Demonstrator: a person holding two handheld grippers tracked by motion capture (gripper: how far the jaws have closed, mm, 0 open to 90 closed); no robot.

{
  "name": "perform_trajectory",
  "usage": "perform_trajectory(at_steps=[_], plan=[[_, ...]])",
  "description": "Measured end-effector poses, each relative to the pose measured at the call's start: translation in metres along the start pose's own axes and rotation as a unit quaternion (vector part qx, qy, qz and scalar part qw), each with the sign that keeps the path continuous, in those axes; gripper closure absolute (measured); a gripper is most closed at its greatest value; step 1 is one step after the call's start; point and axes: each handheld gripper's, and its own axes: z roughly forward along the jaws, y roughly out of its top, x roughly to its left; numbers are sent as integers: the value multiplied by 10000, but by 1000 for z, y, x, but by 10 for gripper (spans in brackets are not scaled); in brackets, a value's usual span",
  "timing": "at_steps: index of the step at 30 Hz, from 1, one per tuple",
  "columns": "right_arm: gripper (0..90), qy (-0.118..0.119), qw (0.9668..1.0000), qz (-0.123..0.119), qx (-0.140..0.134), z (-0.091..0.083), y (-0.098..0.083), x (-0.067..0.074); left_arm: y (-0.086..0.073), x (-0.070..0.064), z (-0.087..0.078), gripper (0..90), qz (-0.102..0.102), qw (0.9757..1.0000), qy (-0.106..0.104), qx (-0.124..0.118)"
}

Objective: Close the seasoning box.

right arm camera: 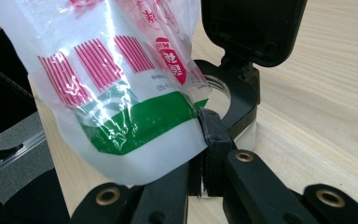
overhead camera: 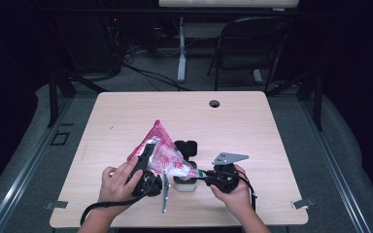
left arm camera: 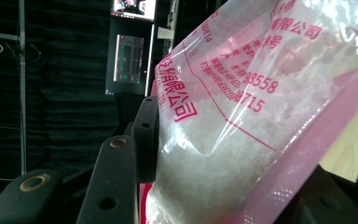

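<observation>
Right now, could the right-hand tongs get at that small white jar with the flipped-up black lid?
Probably not yet. The right tongs sit right beside the small white jar with the flipped-up black lid, but they are shut on a corner of the pink-and-clear plastic bag of white grains, which hangs over the jar's mouth.

Far half of table (overhead camera: 184,109) left open, broken by cable hole (overhead camera: 214,104) | near centre blocked by container (overhead camera: 185,183) with raised black lid (overhead camera: 186,147), pink bag (overhead camera: 161,153) held tilted above it | side edges left free | folding chair (overhead camera: 252,43) set well behind.
</observation>
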Motion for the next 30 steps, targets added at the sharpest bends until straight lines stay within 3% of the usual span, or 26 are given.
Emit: perform_trajectory(at_steps=[21,30], plan=[[892,-9,10000,8,4,0,0,0,1,0,0,608,-13,10000,11,-29],[892,-5,10000,12,48,1,-1,-1,2,2,-1,603,130,9999,-46,-7]])
